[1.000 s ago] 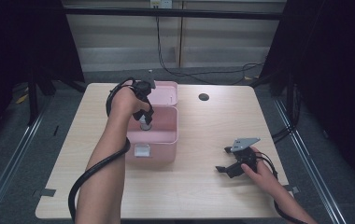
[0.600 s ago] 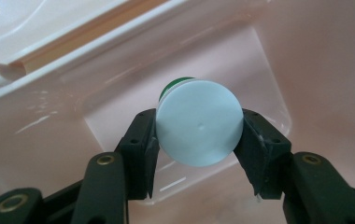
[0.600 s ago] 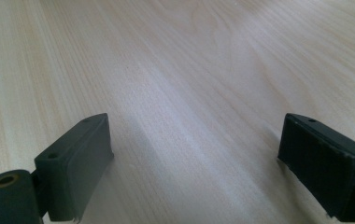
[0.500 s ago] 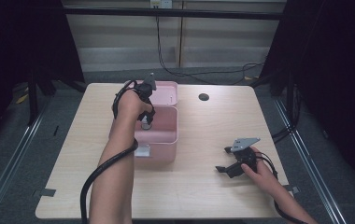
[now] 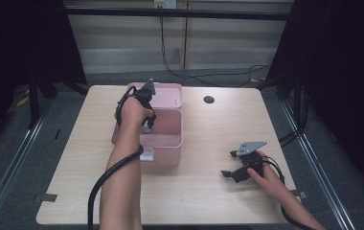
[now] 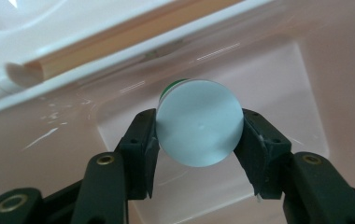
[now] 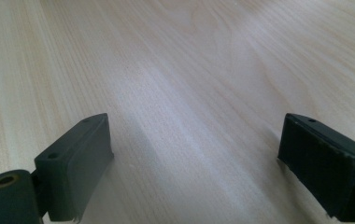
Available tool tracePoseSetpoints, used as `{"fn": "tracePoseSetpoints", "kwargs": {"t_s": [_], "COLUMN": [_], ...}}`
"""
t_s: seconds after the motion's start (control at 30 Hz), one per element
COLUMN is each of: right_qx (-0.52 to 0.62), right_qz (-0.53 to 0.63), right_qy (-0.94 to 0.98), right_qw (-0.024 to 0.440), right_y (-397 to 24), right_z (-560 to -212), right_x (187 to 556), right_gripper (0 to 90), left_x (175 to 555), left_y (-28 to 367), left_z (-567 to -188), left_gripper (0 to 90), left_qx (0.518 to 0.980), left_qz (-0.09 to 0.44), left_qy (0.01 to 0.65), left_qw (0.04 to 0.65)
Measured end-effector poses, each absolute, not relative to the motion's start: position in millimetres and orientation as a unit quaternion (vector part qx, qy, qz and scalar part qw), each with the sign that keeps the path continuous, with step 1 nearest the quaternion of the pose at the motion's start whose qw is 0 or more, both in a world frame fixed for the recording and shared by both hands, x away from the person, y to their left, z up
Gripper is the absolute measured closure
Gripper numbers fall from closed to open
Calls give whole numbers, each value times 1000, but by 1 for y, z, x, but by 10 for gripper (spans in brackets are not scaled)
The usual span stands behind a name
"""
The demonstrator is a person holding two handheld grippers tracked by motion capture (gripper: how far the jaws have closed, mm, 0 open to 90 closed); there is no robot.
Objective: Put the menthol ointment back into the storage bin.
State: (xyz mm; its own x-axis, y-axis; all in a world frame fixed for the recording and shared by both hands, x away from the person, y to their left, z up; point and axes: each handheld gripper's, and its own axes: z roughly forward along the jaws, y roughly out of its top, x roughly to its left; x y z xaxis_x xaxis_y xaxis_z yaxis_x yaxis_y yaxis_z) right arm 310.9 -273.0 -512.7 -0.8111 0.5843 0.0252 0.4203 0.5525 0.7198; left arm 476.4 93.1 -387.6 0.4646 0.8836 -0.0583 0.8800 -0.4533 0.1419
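Now the left tool (image 6: 199, 135) holds a small round bottle with a pale flat end and a green band (image 6: 198, 122) inside the open pink plastic box (image 5: 163, 143).

Its two black jaws squeeze the bottle from both sides, low in the box and close to the box's back wall. Behind the box, its pink lid (image 5: 168, 91) lies flat on the light wooden worktop (image 5: 209, 196). Well to the right of the box, the right tool (image 5: 235, 170) rests on the worktop in the person's hand (image 5: 266, 175), with its jaws spread wide apart and gripping nothing. Beyond the box lid, a small dark round hole (image 5: 209, 99) sits in the worktop.
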Motion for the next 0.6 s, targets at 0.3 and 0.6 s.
{"fn": "tracePoseSetpoints", "kwargs": {"t_s": [0.3, 0.6], "right_qx": [287, 287], "right_qz": [376, 376], "right_qy": [874, 874], "right_qw": [109, 109], "right_y": [-273, -273], "right_z": [-513, -513], "right_x": [311, 311], "right_gripper": [90, 90], "left_x": [477, 477], "left_y": [89, 82], "left_z": [-401, -414], "left_gripper": [501, 501], "left_qx": [850, 851], "left_qz": [16, 11], "left_qy": [520, 519], "left_qw": [82, 80]}}
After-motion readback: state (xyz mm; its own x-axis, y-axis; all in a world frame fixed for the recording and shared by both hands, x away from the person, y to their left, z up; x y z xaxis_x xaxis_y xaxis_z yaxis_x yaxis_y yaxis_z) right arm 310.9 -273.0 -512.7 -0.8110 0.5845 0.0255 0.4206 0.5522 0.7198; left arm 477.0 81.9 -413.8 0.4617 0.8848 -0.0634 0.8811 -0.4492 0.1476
